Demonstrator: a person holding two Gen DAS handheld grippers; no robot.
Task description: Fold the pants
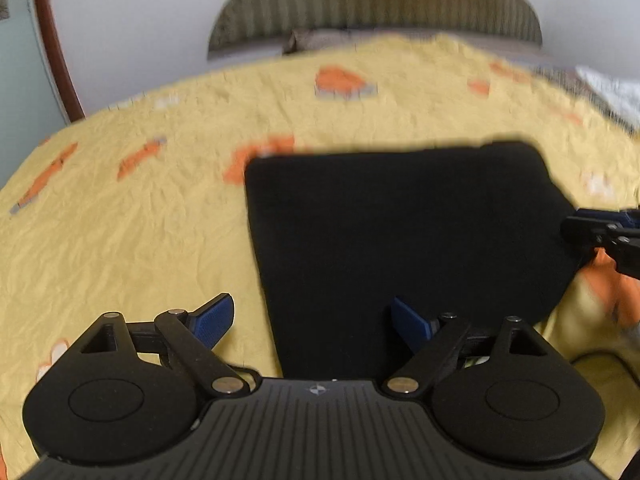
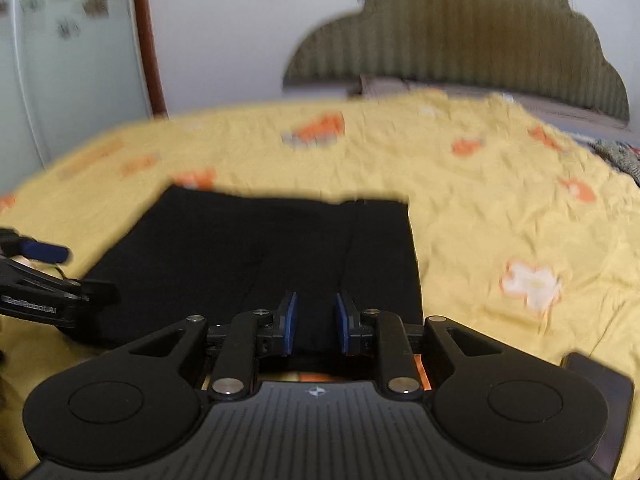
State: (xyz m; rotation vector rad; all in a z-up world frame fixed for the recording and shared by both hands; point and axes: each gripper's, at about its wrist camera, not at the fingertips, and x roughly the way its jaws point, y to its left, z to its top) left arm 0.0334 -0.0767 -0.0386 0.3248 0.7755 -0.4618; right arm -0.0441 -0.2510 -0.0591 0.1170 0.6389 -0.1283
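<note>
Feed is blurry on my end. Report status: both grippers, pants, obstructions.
Left gripper open, over near left edge of pants. Right gripper narrowed, a gap showing; grip unclear. Pants folded flat on yellow bedspread. Nothing blocking.

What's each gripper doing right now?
Left gripper: open, empty, over the near edge of the folded black fabric pants.
Right gripper: narrow gap; a grip on the pants cannot be told.

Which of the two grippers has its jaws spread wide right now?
The left gripper: its blue pads stand far apart over the black pants. The right gripper has its jaws close together.
</note>
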